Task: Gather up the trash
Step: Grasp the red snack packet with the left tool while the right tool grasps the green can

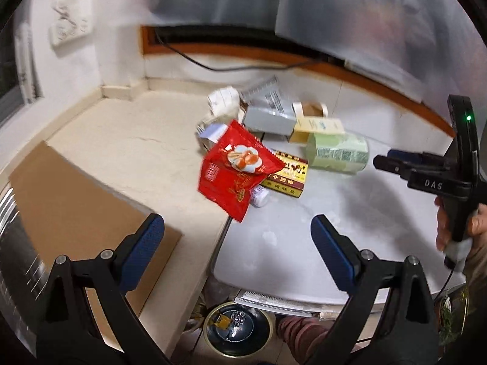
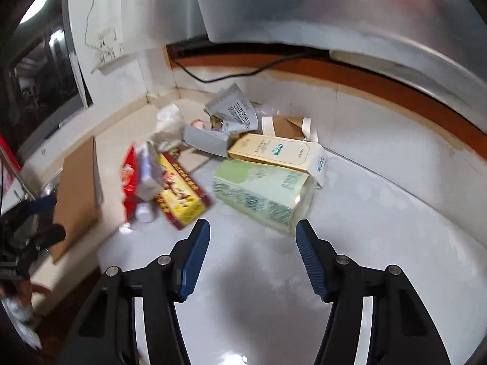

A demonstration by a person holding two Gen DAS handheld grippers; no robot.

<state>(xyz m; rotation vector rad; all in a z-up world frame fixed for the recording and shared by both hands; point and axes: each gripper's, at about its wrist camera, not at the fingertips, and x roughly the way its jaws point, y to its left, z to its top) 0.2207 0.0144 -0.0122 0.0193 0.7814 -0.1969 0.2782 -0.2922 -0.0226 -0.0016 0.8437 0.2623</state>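
Observation:
A pile of trash lies on the white surface: a red snack wrapper (image 1: 236, 170), a red and yellow box (image 1: 289, 175), a pale green pack (image 1: 338, 153), a cream box (image 1: 316, 127), a grey box (image 1: 268, 120) and crumpled paper (image 1: 223, 100). My left gripper (image 1: 237, 240) is open and empty, just short of the red wrapper. My right gripper (image 2: 252, 254) is open and empty, close in front of the green pack (image 2: 264, 196). The right gripper also shows at the right of the left wrist view (image 1: 395, 164). The red and yellow box (image 2: 181, 191) and cream box (image 2: 274, 150) show in the right wrist view.
A brown cardboard sheet (image 1: 79, 200) lies on the beige counter (image 1: 127, 140) at left. A black cable (image 1: 213, 64) runs along the back wall. Below the counter edge sits a dark round pot (image 1: 237, 331). A small white bottle (image 1: 260, 197) lies under the wrapper.

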